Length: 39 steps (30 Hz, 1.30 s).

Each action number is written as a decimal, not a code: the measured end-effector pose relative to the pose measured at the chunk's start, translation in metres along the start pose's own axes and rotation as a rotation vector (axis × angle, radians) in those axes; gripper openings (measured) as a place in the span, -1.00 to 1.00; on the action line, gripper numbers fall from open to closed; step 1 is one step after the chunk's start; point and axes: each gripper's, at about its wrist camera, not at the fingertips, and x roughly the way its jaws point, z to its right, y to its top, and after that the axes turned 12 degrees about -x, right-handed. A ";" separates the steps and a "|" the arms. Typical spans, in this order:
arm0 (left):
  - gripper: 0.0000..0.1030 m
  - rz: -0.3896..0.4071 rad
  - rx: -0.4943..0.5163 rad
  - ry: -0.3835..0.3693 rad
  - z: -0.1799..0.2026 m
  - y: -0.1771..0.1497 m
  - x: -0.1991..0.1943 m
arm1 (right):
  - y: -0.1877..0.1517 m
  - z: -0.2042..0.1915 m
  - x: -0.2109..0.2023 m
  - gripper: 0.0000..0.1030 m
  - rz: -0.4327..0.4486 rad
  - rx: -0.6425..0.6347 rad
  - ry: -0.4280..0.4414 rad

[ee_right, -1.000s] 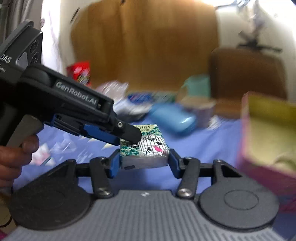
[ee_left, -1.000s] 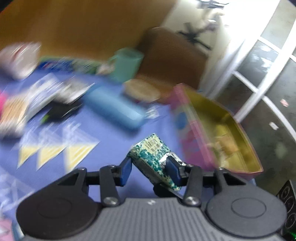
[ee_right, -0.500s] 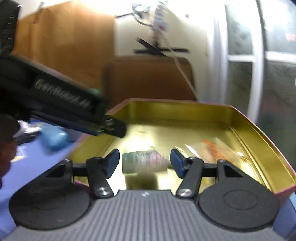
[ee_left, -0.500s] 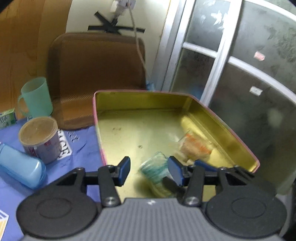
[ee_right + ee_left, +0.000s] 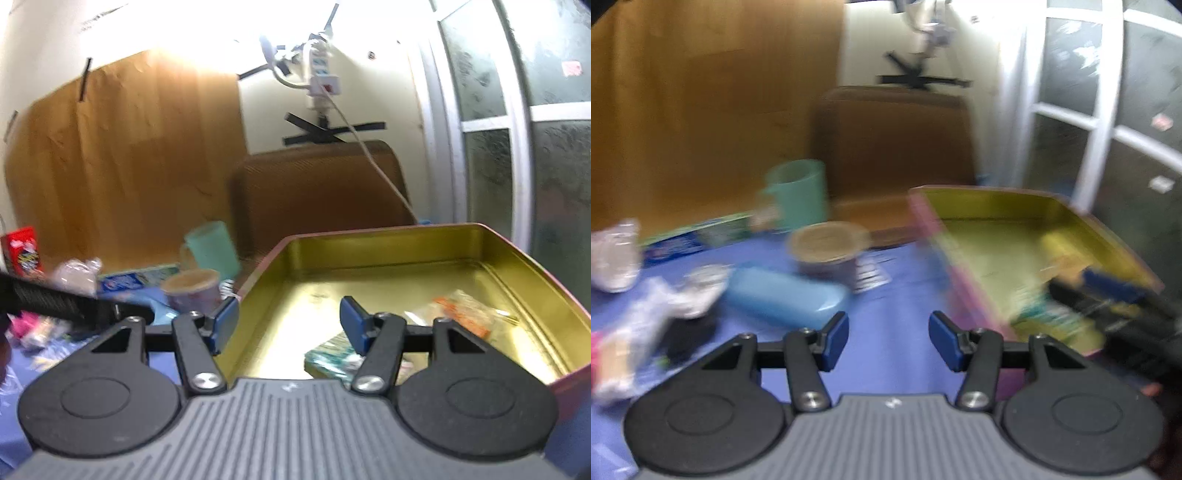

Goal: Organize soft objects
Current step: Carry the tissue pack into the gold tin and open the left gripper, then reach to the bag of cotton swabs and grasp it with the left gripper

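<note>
A gold-lined tin box with pink sides (image 5: 406, 254) stands on the blue table at the right (image 5: 997, 236). A green patterned packet (image 5: 330, 354) lies inside it near the front, beside an orange-printed clear packet (image 5: 469, 314). My right gripper (image 5: 288, 321) is open and empty above the tin's front left part. My left gripper (image 5: 888, 339) is open and empty over the blue cloth, left of the tin. The green packet shows blurred in the left wrist view (image 5: 1045, 314), with the right gripper's body next to it.
On the blue cloth (image 5: 886, 295) lie a blue case (image 5: 783, 299), a lidded cup (image 5: 827, 251), a teal mug (image 5: 798, 192), crumpled clear bags (image 5: 613, 254) and several packets at left. A brown chair back (image 5: 321, 192) stands behind the table.
Both grippers let go of the green packets, which dropped into the tin. My left gripper swung left, away from the tin. Both sets of jaws opened wider.
</note>
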 end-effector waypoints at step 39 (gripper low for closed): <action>0.40 0.082 -0.250 0.501 -0.229 -0.061 -0.028 | 0.002 -0.200 0.085 0.22 -0.231 -0.153 0.475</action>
